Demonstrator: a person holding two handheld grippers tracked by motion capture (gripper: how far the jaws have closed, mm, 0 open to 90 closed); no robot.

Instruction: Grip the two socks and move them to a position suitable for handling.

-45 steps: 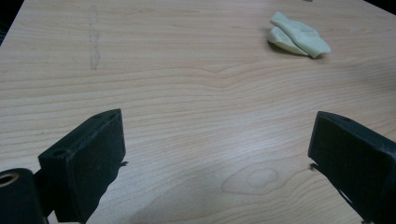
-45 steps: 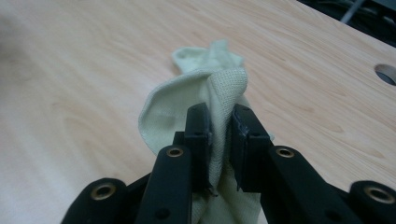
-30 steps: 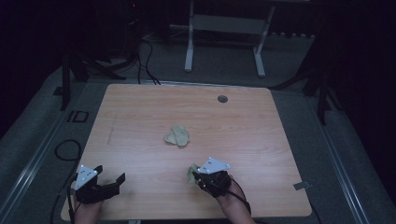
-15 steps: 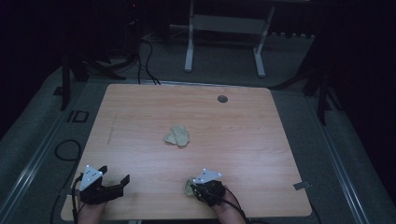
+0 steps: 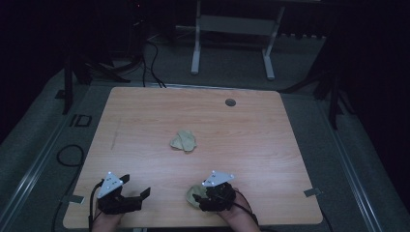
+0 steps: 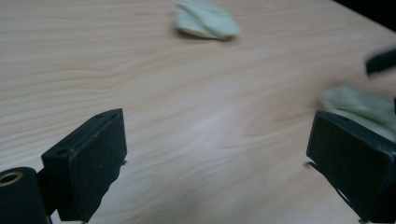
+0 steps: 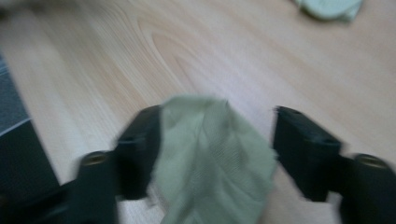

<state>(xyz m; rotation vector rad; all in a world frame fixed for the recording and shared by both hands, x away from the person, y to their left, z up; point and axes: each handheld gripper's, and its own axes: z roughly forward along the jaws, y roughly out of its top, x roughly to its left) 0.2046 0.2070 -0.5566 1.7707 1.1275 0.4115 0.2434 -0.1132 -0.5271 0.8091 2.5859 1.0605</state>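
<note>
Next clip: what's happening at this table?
A person works two handheld grippers at the near edge of a light wooden table. The right gripper has a crumpled pale green cloth lying between its parted jaws; whether they grip it is unclear. The left gripper is wide open over bare wood, holding nothing. A second crumpled pale green cloth lies untouched near the table's middle.

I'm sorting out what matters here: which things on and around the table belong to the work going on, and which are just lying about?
In the work:
- right gripper
- green cloth between its open jaws
- second green cloth at mid-table
- left gripper, open, holding nothing

Lying about:
- round hole in the table top
- cables on the floor
- metal stand beyond the table
</note>
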